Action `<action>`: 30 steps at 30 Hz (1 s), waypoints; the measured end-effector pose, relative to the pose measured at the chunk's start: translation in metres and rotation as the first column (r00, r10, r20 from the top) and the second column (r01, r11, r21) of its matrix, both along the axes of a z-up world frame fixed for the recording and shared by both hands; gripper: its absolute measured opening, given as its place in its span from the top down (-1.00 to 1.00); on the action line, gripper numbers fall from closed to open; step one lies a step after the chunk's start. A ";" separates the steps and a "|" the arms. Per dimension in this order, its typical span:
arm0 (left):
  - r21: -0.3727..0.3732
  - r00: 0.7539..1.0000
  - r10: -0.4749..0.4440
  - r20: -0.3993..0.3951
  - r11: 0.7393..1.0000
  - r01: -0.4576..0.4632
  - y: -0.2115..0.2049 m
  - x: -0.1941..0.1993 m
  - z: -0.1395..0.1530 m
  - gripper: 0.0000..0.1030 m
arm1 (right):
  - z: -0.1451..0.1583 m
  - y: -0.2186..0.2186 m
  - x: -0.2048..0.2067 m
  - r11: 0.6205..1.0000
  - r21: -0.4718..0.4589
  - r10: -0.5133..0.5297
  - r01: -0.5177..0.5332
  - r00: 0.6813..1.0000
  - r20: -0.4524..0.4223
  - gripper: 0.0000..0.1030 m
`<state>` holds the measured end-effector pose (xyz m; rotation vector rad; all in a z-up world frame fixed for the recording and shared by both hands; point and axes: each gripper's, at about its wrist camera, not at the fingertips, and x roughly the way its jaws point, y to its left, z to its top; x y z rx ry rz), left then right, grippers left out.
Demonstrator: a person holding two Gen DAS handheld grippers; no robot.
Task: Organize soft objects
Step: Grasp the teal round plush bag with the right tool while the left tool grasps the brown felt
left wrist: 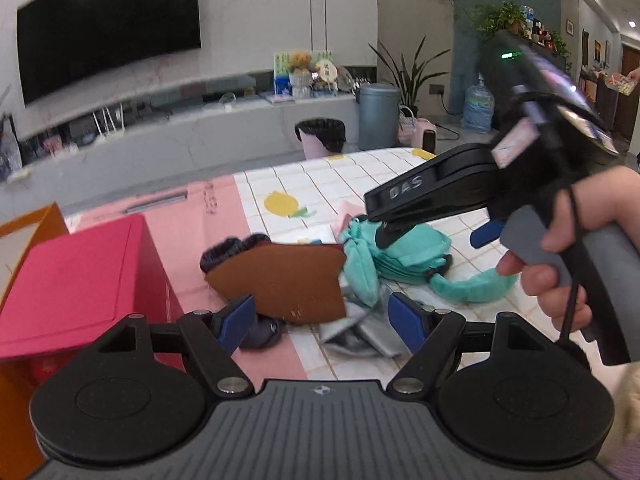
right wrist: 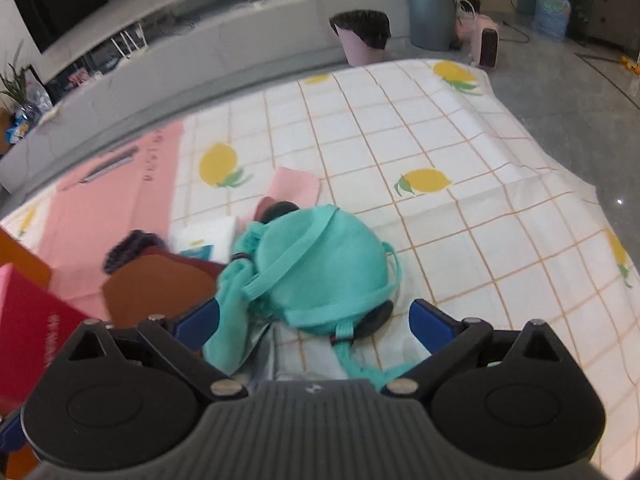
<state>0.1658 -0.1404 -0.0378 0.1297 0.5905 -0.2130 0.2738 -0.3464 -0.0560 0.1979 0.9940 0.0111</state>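
Observation:
A teal soft bag (right wrist: 320,268) with straps lies on the lemon-print tablecloth (right wrist: 460,152); it also shows in the left wrist view (left wrist: 404,256). My right gripper (right wrist: 314,322) is open, its blue pads on either side of the bag's near end. A brown flat soft piece (left wrist: 288,280) with a dark knitted edge lies left of the bag. My left gripper (left wrist: 322,316) is open just above the brown piece and a grey cloth (left wrist: 356,336). A dark soft item (left wrist: 264,332) lies under the left pad.
A red box (left wrist: 76,280) stands at the left on a pink sheet (left wrist: 192,216), with an orange box (left wrist: 28,224) behind it. A pink cloth (right wrist: 294,186) and a white packet (right wrist: 204,236) lie beyond the pile. Bins and a TV bench stand past the table.

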 end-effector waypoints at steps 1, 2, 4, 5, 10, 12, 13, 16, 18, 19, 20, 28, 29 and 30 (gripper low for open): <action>0.017 1.000 0.008 0.018 1.000 -0.008 -0.002 0.001 -0.003 -0.73 | -0.005 0.000 0.005 1.000 -0.009 -0.017 0.017 1.000 -0.009 -0.93; 0.032 0.999 0.015 0.029 0.999 -0.016 -0.004 0.004 -0.005 -0.73 | -0.009 -0.001 0.010 0.999 -0.020 -0.033 0.033 0.999 -0.022 -0.93; 0.060 0.999 0.026 0.027 0.998 -0.028 -0.008 0.011 -0.012 -0.73 | -0.017 -0.004 0.020 0.999 -0.018 -0.039 0.039 0.998 -0.039 -0.93; 0.065 0.999 0.036 0.018 0.997 -0.037 -0.008 0.016 -0.015 -0.73 | -0.020 -0.004 0.023 1.000 -0.005 -0.031 0.031 0.998 -0.048 -0.93; 0.025 0.995 0.092 -0.036 0.996 -0.091 -0.005 0.032 -0.028 -0.73 | -0.024 0.003 0.032 0.999 -0.021 0.026 -0.027 0.998 -0.056 -0.94; 0.014 0.994 0.095 -0.047 0.995 -0.095 -0.003 0.036 -0.031 -0.73 | -0.026 0.008 0.034 0.997 -0.035 0.064 -0.066 0.996 -0.055 -0.94; 0.009 0.994 0.099 -0.046 0.995 -0.098 -0.003 0.038 -0.032 -0.73 | -0.027 0.011 0.036 0.995 -0.054 0.075 -0.078 0.995 -0.059 -0.94; -0.012 0.994 0.107 -0.032 0.994 -0.107 -0.001 0.044 -0.034 -0.73 | -0.035 0.012 0.041 0.993 -0.071 0.085 -0.090 0.994 -0.071 -0.95; -0.022 0.994 0.106 -0.040 0.994 -0.107 -0.001 0.049 -0.037 -0.73 | -0.040 0.012 0.045 0.994 -0.063 0.084 -0.089 0.993 -0.082 -0.95; -0.023 0.993 0.104 -0.048 0.994 -0.105 -0.002 0.052 -0.038 -0.73 | -0.042 0.013 0.046 0.993 -0.076 0.089 -0.095 0.993 -0.076 -0.96; -0.021 0.993 0.105 -0.057 0.994 -0.106 -0.003 0.054 -0.039 -0.73 | -0.044 0.015 0.045 0.989 -0.098 0.106 -0.112 0.992 -0.063 -0.96; -0.009 0.997 0.059 -0.050 0.998 -0.059 -0.010 0.061 -0.048 -0.73 | -0.038 0.013 0.037 0.975 -0.158 0.136 -0.156 0.982 -0.131 -0.76; -0.009 0.996 0.069 -0.050 0.998 -0.069 -0.011 0.063 -0.050 -0.73 | -0.038 0.011 0.035 0.974 -0.163 0.134 -0.158 0.980 -0.147 -0.76; -0.021 0.995 0.075 -0.060 0.997 -0.077 -0.010 0.065 -0.051 -0.73 | -0.038 0.009 0.032 0.973 -0.167 0.132 -0.159 0.978 -0.162 -0.76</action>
